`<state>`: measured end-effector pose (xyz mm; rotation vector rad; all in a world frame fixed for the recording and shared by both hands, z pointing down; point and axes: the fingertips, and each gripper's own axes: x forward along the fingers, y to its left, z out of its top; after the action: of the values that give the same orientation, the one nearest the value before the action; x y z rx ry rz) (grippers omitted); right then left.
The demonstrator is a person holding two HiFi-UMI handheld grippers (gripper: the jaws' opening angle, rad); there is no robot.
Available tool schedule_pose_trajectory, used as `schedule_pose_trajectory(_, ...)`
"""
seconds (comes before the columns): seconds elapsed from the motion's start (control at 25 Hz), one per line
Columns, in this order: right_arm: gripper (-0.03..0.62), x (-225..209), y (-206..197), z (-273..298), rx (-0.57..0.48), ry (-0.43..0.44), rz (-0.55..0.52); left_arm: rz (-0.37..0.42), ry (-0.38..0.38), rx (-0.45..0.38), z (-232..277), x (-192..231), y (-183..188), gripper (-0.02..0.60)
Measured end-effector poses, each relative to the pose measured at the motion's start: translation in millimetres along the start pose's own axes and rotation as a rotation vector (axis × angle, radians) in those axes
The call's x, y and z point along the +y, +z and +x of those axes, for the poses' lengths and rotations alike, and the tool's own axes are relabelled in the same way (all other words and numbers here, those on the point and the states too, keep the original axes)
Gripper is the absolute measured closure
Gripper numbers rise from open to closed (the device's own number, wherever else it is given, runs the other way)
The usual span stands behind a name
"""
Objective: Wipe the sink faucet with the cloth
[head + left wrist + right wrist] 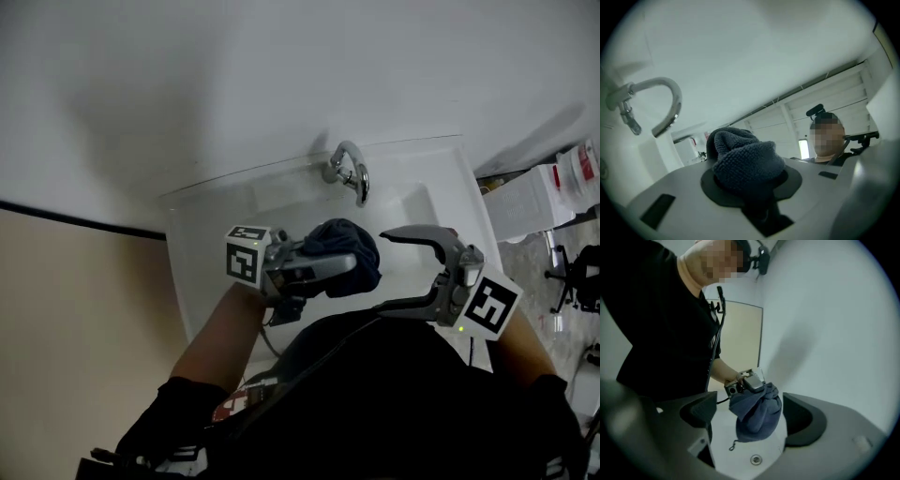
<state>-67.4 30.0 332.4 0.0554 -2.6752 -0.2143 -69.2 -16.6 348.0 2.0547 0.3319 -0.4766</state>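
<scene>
A chrome faucet (347,173) curves over the back of the white sink (427,169); in the left gripper view the faucet (656,101) stands at the upper left. My left gripper (345,267) is shut on a bunched dark blue cloth (349,242) and holds it above the basin, a short way in front of the faucet. The cloth (743,159) bulges out from between its jaws. My right gripper (380,272) hangs just right of the cloth with its jaws spread wide and nothing gripped. In the right gripper view the cloth (757,413) hangs beyond the open jaws, apart from them.
The sink's drain (756,459) lies below the cloth. A white wall rises behind the sink, with a beige surface (75,328) to the left. Boxes (530,202) and an office chair (577,277) stand on the floor to the right.
</scene>
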Motion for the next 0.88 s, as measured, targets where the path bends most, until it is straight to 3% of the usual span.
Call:
schedule_pose_trajectory(0.04, 0.151, 4, 2, 11, 0.023, 0.025, -0.05, -0.007, -0.034, 0.004, 7, -10, -6, 0.48)
schedule_pose_trajectory(0.12, 0.085, 11, -2, 27, 0.075, 0.064, -0.104, -0.027, -0.073, 0.02, 20, -23, -18, 0.48)
schedule_pose_trajectory(0.32, 0.082, 17, -11, 38, 0.145, 0.09, -0.18, -0.074, -0.11, 0.056, 39, -35, -32, 0.48)
schedule_pose_trajectory(0.36, 0.094, 18, -10, 36, 0.138, 0.086, -0.19, -0.083, -0.123, 0.049, 41, -36, -33, 0.48)
schedule_pose_trajectory(0.44, 0.191, 20, -7, 31, 0.118, 0.075, -0.192, -0.094, -0.133, 0.033, 44, -36, -32, 0.48)
schedule_pose_trajectory(0.56, 0.284, 21, -12, 21, 0.106, 0.067, -0.149, -0.086, -0.105, 0.055, 48, -30, -36, 0.471)
schedule_pose_trajectory(0.88, 0.384, 33, -9, -3, 0.061, 0.11, -0.093, -0.086, -0.174, 0.129, 63, -41, -52, 0.412)
